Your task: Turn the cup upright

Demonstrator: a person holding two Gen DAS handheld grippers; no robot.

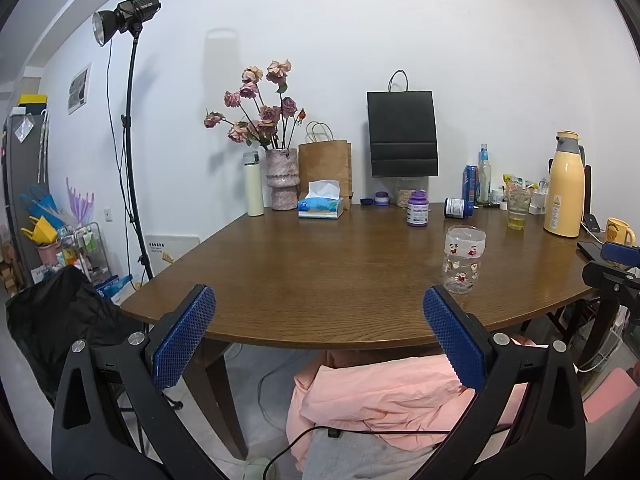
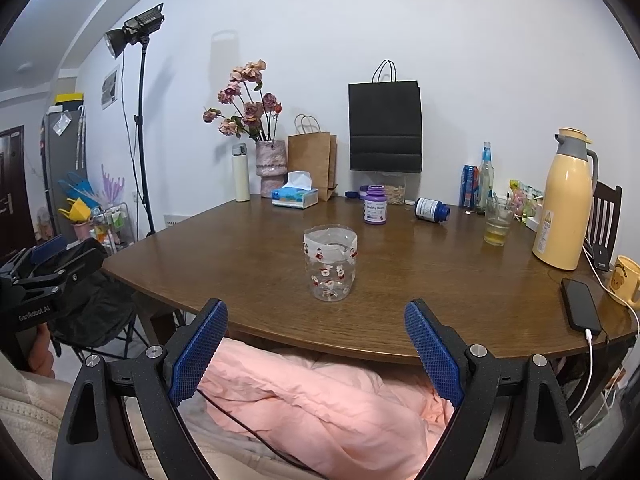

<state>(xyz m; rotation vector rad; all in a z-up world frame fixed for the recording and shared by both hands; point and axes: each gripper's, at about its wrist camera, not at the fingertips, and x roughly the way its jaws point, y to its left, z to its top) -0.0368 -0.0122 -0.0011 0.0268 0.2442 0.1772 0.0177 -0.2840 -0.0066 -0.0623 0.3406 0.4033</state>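
Observation:
A clear plastic cup (image 2: 329,265) with small red-and-white figures and a taped rim stands upright, mouth up, on the brown wooden table (image 2: 440,280), near its front edge. It also shows in the left wrist view (image 1: 463,259), right of centre. My right gripper (image 2: 316,322) is open and empty, held back from the table edge, with the cup straight ahead between its blue pads (image 2: 198,354). My left gripper (image 1: 319,318) is open and empty, at the table's front edge, left of the cup. The right gripper's body shows at the right edge of the left wrist view (image 1: 616,268).
Further back stand a purple bottle (image 2: 375,204), a blue bottle lying on its side (image 2: 432,210), a glass with yellow liquid (image 2: 497,222), a yellow thermos jug (image 2: 565,200), a tissue box (image 2: 295,196) and a flower vase (image 2: 271,168). A phone on a cable (image 2: 581,306) and a yellow mug (image 2: 625,282) sit at the right edge.

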